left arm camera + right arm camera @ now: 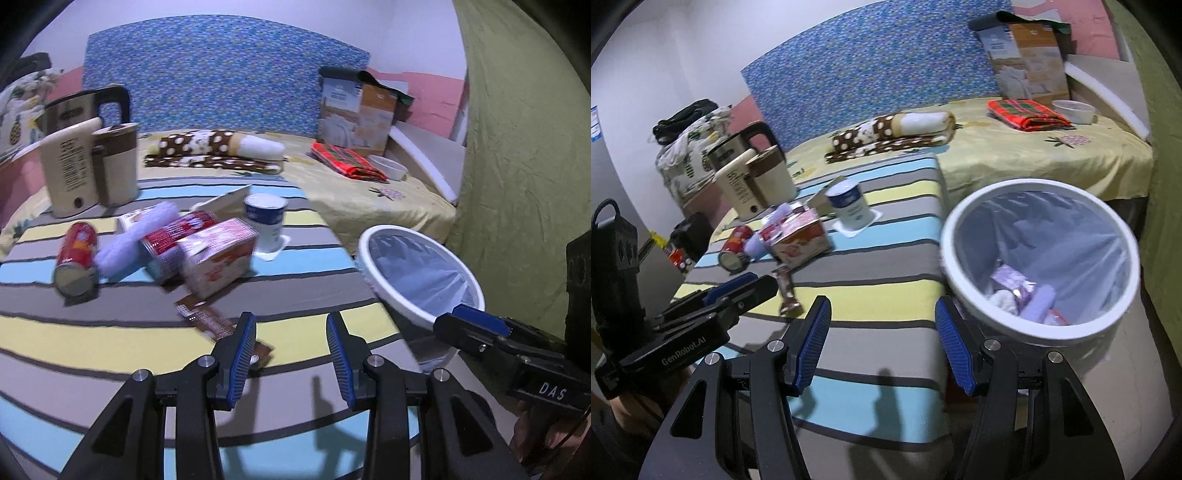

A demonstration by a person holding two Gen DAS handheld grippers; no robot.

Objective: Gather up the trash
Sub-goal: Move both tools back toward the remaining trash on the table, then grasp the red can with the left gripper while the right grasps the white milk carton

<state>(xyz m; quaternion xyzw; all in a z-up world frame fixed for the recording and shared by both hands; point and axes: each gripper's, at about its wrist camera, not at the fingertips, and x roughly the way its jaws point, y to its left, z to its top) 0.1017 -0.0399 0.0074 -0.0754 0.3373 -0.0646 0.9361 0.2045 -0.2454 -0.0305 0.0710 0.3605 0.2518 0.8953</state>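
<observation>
The left gripper (291, 325) hangs above the near part of the striped tabletop (110, 343), tilted downward, its blue-padded jaws parted with nothing between them. The right gripper (882, 314) is held over the tabletop's near right corner, angled down the same way, jaws spread wider and likewise empty. Each shows in the other's view, side by side and apart, with a bit of a hand (535, 443) gripping the right one's handle.

Glossy plastic bin (960, 236), clear film liner (1071, 236), matt striped cloth (110, 332)
</observation>
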